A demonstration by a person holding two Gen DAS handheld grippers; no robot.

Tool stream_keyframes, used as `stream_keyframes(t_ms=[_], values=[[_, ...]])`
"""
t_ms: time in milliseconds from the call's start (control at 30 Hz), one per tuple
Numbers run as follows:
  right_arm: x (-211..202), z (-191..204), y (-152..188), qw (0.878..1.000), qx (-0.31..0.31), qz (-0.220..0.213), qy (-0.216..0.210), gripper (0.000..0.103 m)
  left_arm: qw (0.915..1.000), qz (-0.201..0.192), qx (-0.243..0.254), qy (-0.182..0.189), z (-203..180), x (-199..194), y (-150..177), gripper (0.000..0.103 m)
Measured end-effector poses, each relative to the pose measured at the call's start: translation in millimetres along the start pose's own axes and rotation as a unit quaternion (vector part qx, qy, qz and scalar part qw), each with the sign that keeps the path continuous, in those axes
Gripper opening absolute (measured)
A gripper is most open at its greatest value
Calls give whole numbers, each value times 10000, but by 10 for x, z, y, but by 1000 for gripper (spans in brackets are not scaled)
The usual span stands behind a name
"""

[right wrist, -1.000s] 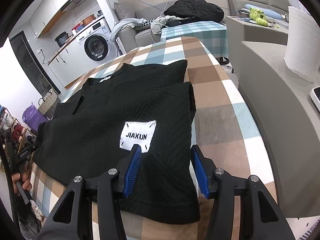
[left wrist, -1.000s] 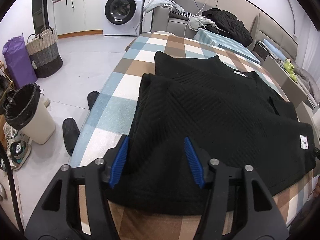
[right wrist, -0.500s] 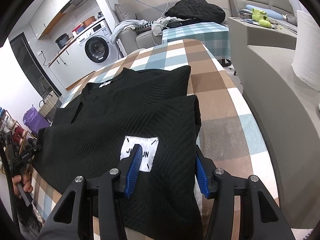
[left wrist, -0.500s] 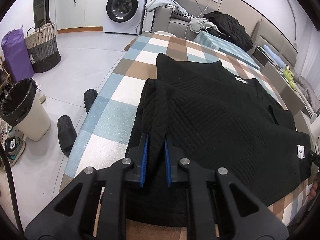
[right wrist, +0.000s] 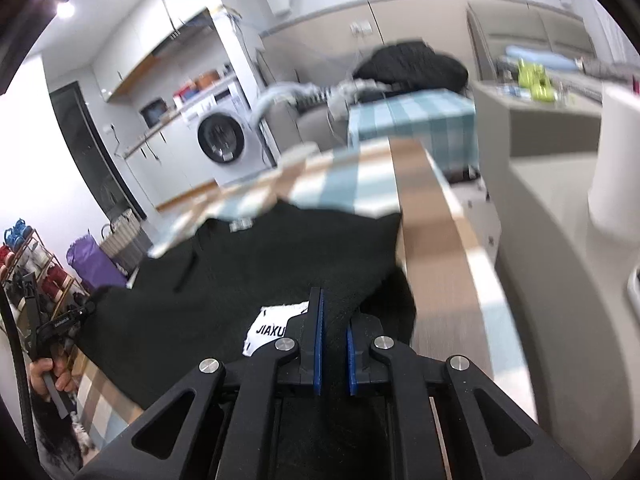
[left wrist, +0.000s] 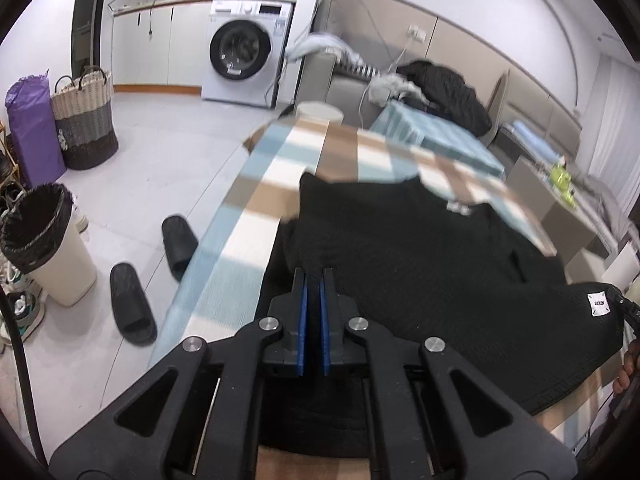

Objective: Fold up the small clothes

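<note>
A black knit garment (left wrist: 420, 260) lies spread on the checked tabletop (left wrist: 256, 200), its white neck tag at the far side. My left gripper (left wrist: 313, 276) is shut on the near-left hem, with a fold of black fabric pinched between the blue pads and raised off the table. In the right wrist view my right gripper (right wrist: 334, 304) is shut on the near-right hem of the garment (right wrist: 280, 256), just beside the white JIAXUN label (right wrist: 268, 330). The cloth there bunches up between the pads. A hand (right wrist: 44, 372) holding the left gripper shows at the far left.
Left of the table stand a lined waste bin (left wrist: 44, 240), two black slippers (left wrist: 132, 304) and a woven basket (left wrist: 82, 120). A washing machine (left wrist: 240, 56) is at the back. A grey counter (right wrist: 560, 240) with a white roll (right wrist: 616, 160) runs along the table's right side.
Both grippers went from open over the hem to shut on it, the left first, then the right. Both have risen and tilted up, lifting the near edge of the garment.
</note>
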State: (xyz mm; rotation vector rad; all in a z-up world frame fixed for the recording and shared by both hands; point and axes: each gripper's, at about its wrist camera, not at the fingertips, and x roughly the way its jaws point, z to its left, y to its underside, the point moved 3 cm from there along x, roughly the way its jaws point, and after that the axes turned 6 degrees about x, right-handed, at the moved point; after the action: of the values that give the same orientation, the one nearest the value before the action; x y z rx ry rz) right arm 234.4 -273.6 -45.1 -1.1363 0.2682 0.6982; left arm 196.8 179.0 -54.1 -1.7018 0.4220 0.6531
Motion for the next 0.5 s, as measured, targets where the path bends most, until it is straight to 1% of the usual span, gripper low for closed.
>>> stream_keyframes(t_ms=[133, 200, 267, 400, 433, 467, 500], values=[[59, 120, -319, 9990, -78, -447, 42, 9, 9997, -228, -31, -71, -10, 28, -237, 3], [186, 129, -417, 9989, -41, -451, 113, 9, 9997, -185, -67, -143, 8, 153, -321, 3], [354, 83, -440, 9993, 51, -309, 224, 9, 9998, -90, -137, -143, 31, 291, -349, 3], [749, -154, -349, 9974, 386, 263, 555, 10, 9992, 298, -212, -167, 70, 612, -277, 4], [837, -234, -298, 9955, 504, 485, 633, 13, 9989, 361, -225, -174, 76, 650, -252, 6], [862, -274, -263, 9944, 573, 605, 642, 14, 9987, 418, -243, -184, 86, 671, -227, 9], [854, -329, -220, 9934, 693, 691, 594, 16, 9984, 459, -271, -211, 99, 681, -203, 17]])
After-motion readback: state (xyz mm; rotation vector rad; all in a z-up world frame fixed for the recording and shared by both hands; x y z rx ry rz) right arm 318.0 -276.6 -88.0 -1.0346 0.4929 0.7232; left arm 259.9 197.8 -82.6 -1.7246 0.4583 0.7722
